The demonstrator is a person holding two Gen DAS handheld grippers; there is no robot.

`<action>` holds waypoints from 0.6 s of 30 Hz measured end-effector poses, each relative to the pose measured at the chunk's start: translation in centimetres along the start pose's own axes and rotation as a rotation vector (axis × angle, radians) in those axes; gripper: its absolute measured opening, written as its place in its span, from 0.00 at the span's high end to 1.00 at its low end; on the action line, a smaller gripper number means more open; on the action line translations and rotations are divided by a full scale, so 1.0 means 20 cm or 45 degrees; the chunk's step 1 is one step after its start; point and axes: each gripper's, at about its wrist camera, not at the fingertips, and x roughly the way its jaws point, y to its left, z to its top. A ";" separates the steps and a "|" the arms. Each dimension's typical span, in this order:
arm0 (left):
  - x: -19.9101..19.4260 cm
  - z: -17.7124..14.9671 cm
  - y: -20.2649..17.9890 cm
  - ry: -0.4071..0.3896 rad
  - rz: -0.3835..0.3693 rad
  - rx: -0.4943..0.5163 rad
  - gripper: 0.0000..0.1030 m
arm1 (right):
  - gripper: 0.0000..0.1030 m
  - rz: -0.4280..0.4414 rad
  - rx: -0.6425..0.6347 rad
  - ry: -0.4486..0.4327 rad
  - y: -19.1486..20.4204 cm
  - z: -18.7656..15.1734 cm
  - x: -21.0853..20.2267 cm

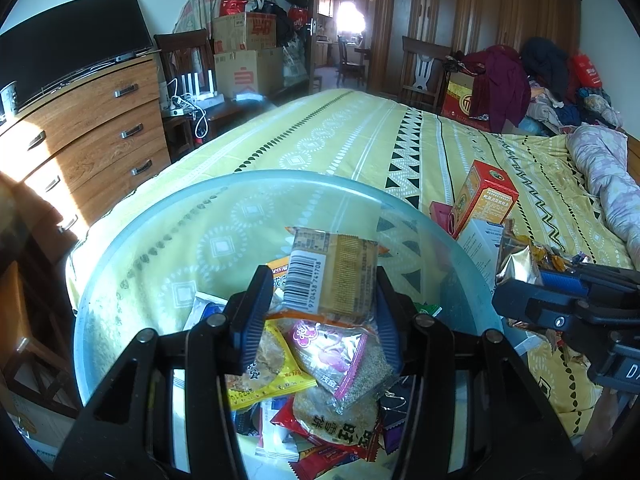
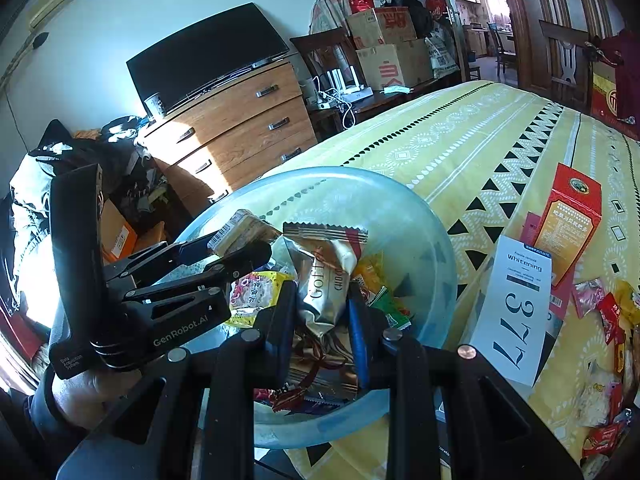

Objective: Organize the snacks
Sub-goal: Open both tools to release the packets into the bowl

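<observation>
On yellow patterned bedspread point(image 1: 360, 128); beyond, perhaps dresser point(image 1: 100, 128)

Snack packets point(image 1: 304, 364) piled in bowl point(image 1: 160, 216) on bed point(image 1: 360, 128); boxes point(image 2: 568, 224) right of bowl

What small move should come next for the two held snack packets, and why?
Probably open both jaws. The left gripper holds a tan packet and the right gripper a silver packet, both over the clear bowl already holding snacks.
</observation>
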 end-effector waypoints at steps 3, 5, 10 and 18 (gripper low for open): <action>0.00 0.00 0.00 0.001 0.000 0.001 0.51 | 0.72 0.001 0.001 0.002 0.00 0.00 0.00; 0.00 0.00 0.00 0.004 0.001 0.000 0.51 | 0.72 0.003 0.003 0.002 0.00 0.00 0.00; 0.00 -0.02 -0.01 0.015 -0.002 0.001 0.50 | 0.70 0.012 0.011 0.007 -0.01 -0.02 0.02; -0.01 -0.03 -0.02 0.017 0.025 -0.009 0.26 | 0.45 0.010 0.030 -0.006 -0.03 -0.02 0.00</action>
